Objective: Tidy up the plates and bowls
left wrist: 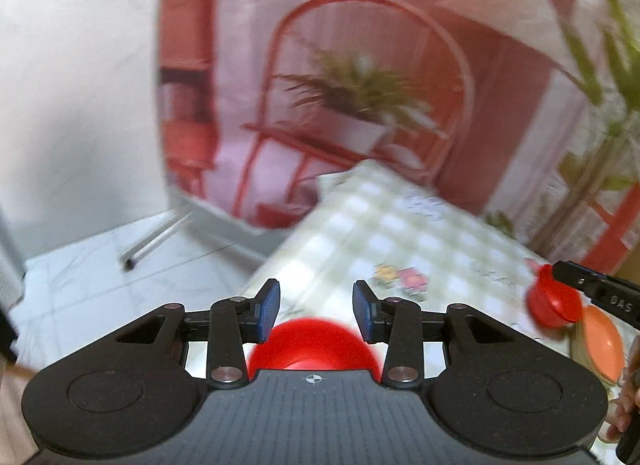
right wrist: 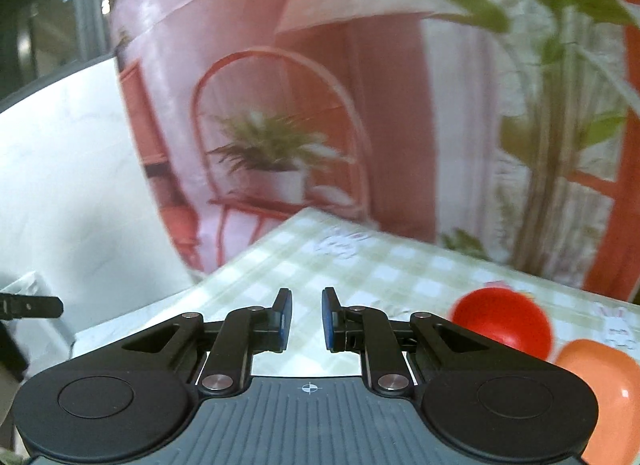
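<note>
Left gripper (left wrist: 316, 311) jaws apart (empty) over red bowl (left wrist: 314, 345); blurred

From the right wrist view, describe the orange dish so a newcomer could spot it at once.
Start at the table with the green-checked cloth and follow its near right side. Two dishes sit there: a red bowl and, nearer the camera and further right, the orange dish. It is the paler of the two, partly hidden behind the gripper body.

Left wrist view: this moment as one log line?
left gripper open, empty, over red bowl | right gripper open, empty | orange bowl on table
</note>
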The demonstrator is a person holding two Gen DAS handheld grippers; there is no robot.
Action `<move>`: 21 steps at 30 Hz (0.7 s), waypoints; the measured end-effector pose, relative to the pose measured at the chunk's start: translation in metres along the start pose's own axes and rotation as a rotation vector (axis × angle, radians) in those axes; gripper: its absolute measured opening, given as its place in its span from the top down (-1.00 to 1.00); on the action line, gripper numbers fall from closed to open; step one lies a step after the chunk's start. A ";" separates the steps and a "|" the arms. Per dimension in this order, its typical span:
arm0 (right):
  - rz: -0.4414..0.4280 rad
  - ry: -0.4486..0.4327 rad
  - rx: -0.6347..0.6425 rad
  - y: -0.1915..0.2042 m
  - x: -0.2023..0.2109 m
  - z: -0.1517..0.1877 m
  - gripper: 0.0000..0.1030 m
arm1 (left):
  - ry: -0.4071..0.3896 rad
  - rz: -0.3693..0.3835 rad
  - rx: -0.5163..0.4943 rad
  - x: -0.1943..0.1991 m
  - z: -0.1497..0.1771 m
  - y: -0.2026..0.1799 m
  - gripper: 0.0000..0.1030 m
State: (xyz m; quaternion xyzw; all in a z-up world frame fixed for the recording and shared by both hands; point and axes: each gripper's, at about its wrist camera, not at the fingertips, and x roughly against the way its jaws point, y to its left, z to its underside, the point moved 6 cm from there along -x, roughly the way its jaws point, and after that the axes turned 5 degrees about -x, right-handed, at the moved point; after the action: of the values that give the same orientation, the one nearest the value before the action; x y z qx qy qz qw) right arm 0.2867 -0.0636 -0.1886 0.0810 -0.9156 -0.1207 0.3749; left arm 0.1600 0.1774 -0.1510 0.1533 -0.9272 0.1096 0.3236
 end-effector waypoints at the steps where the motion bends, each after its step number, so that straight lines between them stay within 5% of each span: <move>1: -0.013 0.015 0.015 0.008 -0.004 0.002 0.71 | 0.006 -0.018 0.015 0.000 0.004 0.008 0.18; 11: -0.113 0.118 0.167 0.077 -0.036 0.024 0.71 | 0.100 -0.093 0.095 -0.024 0.036 0.044 0.18; 21: -0.181 0.229 0.246 0.114 -0.061 0.053 0.71 | 0.161 -0.072 0.107 -0.041 0.066 0.042 0.18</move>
State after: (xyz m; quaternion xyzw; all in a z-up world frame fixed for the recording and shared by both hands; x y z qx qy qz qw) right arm 0.2862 0.0690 -0.2338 0.2216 -0.8637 -0.0311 0.4517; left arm 0.1382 0.2050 -0.2313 0.1941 -0.8851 0.1593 0.3920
